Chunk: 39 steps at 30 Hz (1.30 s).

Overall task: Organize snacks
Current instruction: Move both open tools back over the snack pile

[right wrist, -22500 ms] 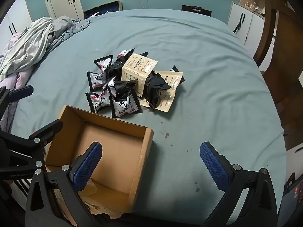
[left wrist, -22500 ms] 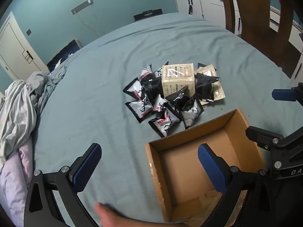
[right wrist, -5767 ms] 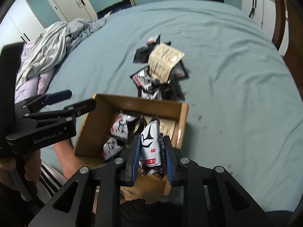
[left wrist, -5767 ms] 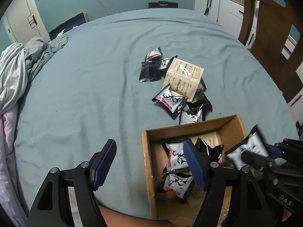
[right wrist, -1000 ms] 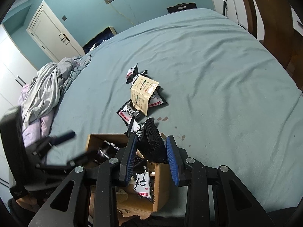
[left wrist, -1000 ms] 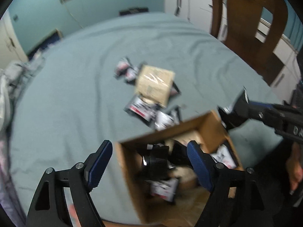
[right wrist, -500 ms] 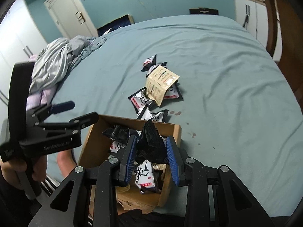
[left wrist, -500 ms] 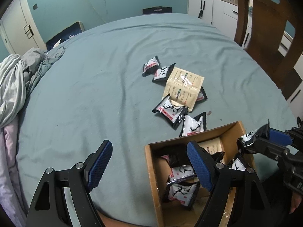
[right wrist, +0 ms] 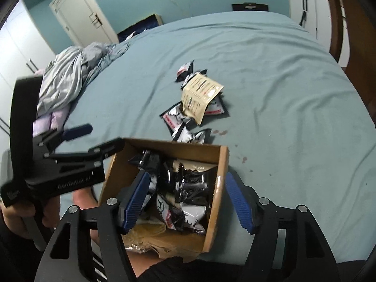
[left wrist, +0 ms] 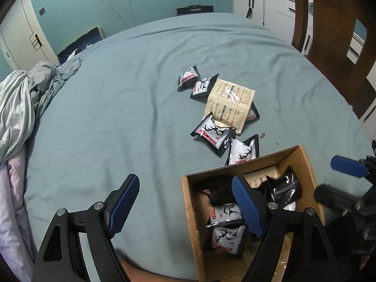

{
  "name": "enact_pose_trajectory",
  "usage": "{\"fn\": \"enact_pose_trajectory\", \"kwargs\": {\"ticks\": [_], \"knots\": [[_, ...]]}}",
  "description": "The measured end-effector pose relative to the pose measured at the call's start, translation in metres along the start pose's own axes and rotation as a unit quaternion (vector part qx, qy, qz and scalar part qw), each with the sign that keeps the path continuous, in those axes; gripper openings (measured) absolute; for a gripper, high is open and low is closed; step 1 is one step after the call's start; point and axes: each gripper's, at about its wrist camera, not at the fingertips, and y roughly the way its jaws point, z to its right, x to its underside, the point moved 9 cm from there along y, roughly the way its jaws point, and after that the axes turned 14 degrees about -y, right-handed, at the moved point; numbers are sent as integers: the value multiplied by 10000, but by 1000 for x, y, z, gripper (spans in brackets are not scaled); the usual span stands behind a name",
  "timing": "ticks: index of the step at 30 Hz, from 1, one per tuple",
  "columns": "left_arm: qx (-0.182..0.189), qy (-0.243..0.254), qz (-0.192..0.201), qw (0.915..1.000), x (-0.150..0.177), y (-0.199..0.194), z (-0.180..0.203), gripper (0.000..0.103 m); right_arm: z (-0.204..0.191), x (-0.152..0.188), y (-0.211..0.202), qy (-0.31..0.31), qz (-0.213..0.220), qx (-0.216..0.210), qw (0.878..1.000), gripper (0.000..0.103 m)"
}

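Observation:
A brown cardboard box sits at the near edge of the teal bed and holds several black-and-white snack packets. More packets and a beige pouch lie on the sheet beyond it. My right gripper is open and empty over the box, above a black packet. My left gripper is open and empty at the box's left wall.
Crumpled grey and pink bedding lies at the left. A wooden chair stands at the far right. White cabinets and a white door line the teal walls. Dark stains mark the sheet.
My right gripper has opened and let the black packet drop into the box. The left gripper has barely moved.

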Motion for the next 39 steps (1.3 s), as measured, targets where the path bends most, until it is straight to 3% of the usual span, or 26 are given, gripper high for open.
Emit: {"fn": "enact_pose_trajectory", "kwargs": {"ticks": [10, 19, 28, 39], "knots": [[9, 7, 51, 10000, -2, -4, 1, 82, 17, 0, -9, 582, 143, 67, 9982, 68], [85, 15, -52, 9999, -1, -7, 6, 82, 11, -4, -14, 342, 179, 242, 9990, 68], [153, -168, 13, 9997, -7, -17, 8, 82, 25, -24, 7, 220, -18, 204, 9995, 68], [303, -276, -199, 9990, -10, -8, 10, 83, 65, -62, 47, 795, -404, -44, 9960, 68]]}}
